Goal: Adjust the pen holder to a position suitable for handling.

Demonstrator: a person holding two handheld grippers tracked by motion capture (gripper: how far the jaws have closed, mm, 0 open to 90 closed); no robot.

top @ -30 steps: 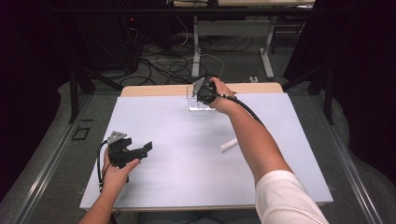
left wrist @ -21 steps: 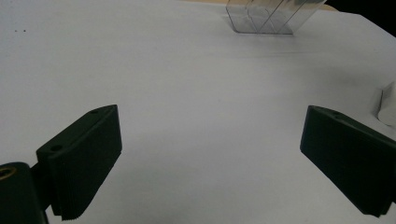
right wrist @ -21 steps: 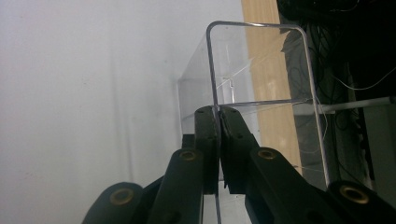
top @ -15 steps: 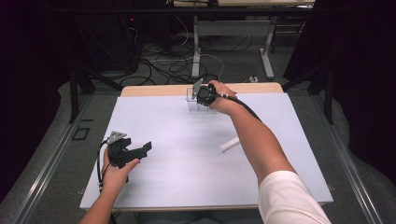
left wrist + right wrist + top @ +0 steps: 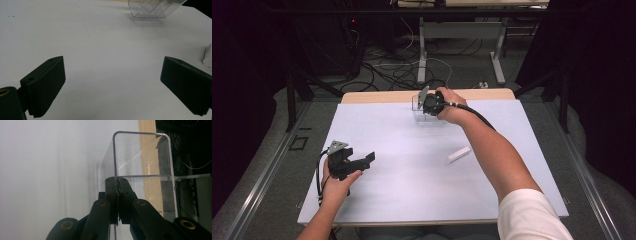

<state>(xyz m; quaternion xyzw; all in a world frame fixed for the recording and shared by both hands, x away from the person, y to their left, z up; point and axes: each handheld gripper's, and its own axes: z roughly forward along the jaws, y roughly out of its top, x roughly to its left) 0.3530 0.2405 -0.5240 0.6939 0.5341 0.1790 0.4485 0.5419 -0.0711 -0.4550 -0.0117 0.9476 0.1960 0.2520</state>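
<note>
A clear plastic box (image 5: 424,112) stands at the far edge of the white table (image 5: 412,200), near the middle. My right gripper (image 5: 428,105) is shut on its thin wall; in the right gripper view the jaws pinch that wall of the clear plastic box (image 5: 142,155), and my right gripper (image 5: 116,180) is turned on its side. At the near left, my left gripper (image 5: 366,161) is held open above the bare table. In the left gripper view my left gripper (image 5: 112,87) has nothing between its jaws, and the clear plastic box (image 5: 152,8) shows far ahead. A small white block (image 5: 459,154) lies right of centre.
A wooden strip (image 5: 382,96) runs along the table's far edge behind the box. Beyond it are cables (image 5: 397,70) and table legs on the floor. The white block (image 5: 208,55) shows at the right edge of the left gripper view.
The right gripper has turned slightly on the clear box at the far edge. The left gripper has stayed in place.
</note>
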